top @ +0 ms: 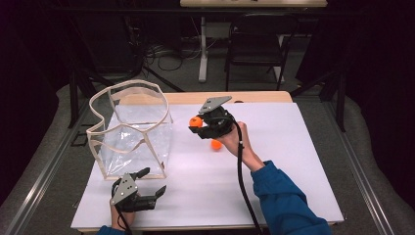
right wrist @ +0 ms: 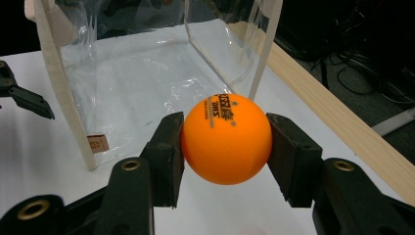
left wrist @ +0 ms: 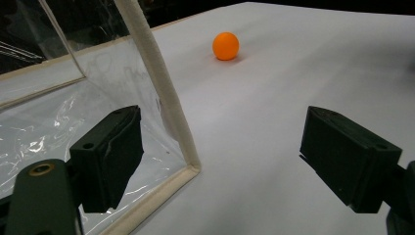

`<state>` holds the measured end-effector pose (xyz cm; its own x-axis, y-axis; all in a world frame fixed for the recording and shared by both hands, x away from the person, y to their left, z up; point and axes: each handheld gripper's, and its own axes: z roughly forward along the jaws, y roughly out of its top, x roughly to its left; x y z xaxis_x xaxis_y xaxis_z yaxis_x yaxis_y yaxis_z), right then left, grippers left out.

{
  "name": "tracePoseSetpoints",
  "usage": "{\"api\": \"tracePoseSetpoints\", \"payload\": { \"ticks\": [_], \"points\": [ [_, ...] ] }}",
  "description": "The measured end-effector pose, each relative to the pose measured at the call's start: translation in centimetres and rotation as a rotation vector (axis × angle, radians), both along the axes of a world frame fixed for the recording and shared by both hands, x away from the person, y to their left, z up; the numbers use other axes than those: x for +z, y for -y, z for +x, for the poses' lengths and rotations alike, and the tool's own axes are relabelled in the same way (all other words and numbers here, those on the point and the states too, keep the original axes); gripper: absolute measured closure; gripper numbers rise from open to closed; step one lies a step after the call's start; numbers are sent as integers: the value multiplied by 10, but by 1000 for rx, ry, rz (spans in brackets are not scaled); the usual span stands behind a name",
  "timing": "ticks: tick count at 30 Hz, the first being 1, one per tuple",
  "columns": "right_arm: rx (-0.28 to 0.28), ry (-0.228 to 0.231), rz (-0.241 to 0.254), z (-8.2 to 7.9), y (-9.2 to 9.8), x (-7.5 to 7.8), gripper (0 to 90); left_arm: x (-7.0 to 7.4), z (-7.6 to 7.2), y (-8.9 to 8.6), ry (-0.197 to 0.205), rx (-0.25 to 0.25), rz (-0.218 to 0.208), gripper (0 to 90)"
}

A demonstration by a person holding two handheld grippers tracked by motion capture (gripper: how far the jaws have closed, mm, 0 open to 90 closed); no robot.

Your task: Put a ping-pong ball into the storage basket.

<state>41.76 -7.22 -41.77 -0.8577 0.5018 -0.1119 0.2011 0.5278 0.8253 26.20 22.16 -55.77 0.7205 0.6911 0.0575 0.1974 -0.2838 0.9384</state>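
Observation:
A clear plastic bag (top: pixel 139 132) with cream trim stands open-topped on the left of the white table (top: pixel 293 161). My right gripper (top: pixel 195 125) hovers just right of the bag, shut on an orange ball (top: pixel 196 121). In the right gripper view both pads press on that ball (right wrist: pixel 226 138), with the bag (right wrist: pixel 147 63) behind it. A second orange ball (top: pixel 216 144) lies on the table under that hand. My left gripper (top: pixel 152 181) stands open at the bag's near right corner. In its own view the gripper (left wrist: pixel 227 156) has the trim edge (left wrist: pixel 164 103) by its left jaw and the loose ball (left wrist: pixel 225 46) farther off.
A wooden strip (top: pixel 230 97) runs along the table's far edge. Behind the table are a black chair (top: pixel 257 44), a table leg (top: pixel 202 49) and cables on the floor. The person's blue sleeve (top: pixel 286 200) crosses the near right of the table.

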Motion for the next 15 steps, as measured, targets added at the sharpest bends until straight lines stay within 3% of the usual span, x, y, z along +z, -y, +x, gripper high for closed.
{"api": "tracePoseSetpoints", "payload": {
  "ticks": [15],
  "points": [
    [10, 1, -6, 3, -5, 8, 509, 0, 0, 0, -3, -1, -1, 159]
  ]
}}
